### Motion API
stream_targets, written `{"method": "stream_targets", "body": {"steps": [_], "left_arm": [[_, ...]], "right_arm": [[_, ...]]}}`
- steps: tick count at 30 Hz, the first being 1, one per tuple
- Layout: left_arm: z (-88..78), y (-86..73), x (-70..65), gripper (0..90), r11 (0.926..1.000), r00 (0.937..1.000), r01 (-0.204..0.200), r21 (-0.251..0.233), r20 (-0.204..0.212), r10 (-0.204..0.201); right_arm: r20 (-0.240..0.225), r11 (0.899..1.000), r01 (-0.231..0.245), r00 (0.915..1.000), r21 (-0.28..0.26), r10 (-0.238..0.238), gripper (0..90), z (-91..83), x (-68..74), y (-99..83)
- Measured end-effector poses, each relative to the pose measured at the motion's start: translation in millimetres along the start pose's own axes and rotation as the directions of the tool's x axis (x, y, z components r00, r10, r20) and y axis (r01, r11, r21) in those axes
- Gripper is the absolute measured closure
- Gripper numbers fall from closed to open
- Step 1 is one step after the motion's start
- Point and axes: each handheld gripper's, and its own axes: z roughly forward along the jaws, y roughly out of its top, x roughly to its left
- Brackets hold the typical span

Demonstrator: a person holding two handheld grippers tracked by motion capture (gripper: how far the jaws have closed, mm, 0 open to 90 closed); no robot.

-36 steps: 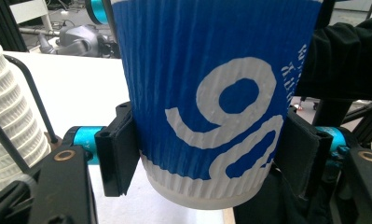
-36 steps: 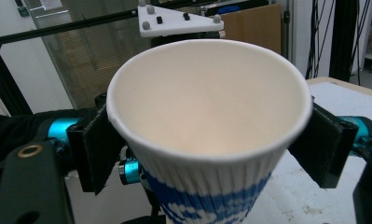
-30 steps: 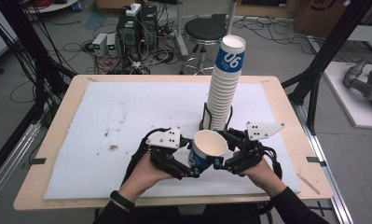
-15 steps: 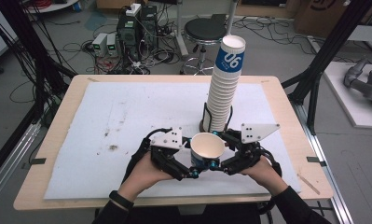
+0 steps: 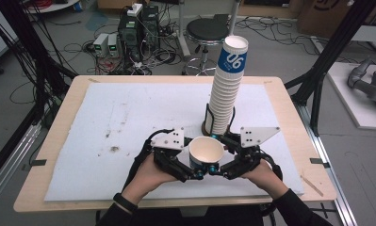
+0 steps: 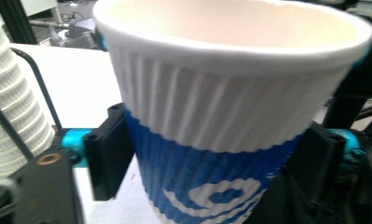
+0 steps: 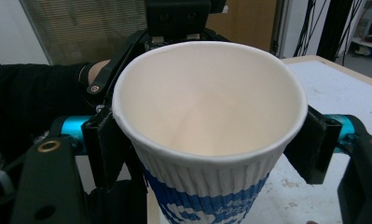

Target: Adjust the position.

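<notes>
We have a single ribbed paper cup [image 5: 206, 151], white above and blue below, upright with its mouth open to the ceiling, between our two grippers near the table's [image 5: 49, 141] front edge. The tall stack of cups [image 5: 225, 89] stands just beyond it, at about one o'clock. Our left gripper [image 5: 195, 174] sits at the cup's eight o'clock; its jaws have just been closing, with the cup between them and the pads against the blue band in the left gripper view. Our right gripper [image 5: 216, 170] comes in from four o'clock, jaws partly closed, pads pressing the cup wall just under the rim
</notes>
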Motion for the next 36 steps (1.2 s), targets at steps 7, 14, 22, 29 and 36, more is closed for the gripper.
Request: {"method": "stream_targets", "body": {"steps": [7, 14, 22, 29, 36], "left_arm": [[0.1, -1.3, 0.7, 26.2, 0.9998, 1.0000, 0.006, -0.021, 0.001, -0.006], [-8.1, -1.0, 4.1, 26.4, 0.9984, 0.9999, 0.012, -0.055, -0.009, -0.013], [-23.3, 3.0, 6.3, 26.5, 0.9945, 0.9991, 0.018, -0.103, -0.035, -0.022], [-32.9, 7.0, 6.1, 26.5, 0.9917, 0.9987, 0.017, -0.128, -0.045, -0.023], [-34.8, 9.4, 4.8, 26.5, 0.9910, 0.9980, 0.018, -0.133, -0.059, -0.025]], "right_arm": [[-0.007, 1.000, -0.024, 0.9997, -0.013, 0.024, 21.4, 0.0, -0.9, -0.6], [-0.007, 0.999, -0.024, 0.9997, -0.039, 0.023, 18.3, -5.8, -2.8, 0.8], [0.012, 0.999, -0.024, 0.9996, -0.046, 0.025, 18.3, -12.8, -6.9, -0.1], [0.019, 0.999, -0.019, 0.9996, -0.030, 0.020, 18.3, -11.8, -9.1, -3.5], [0.025, 1.000, -0.012, 0.9996, 0.005, 0.012, 18.3, -7.7, -9.1, -6.8]]}}
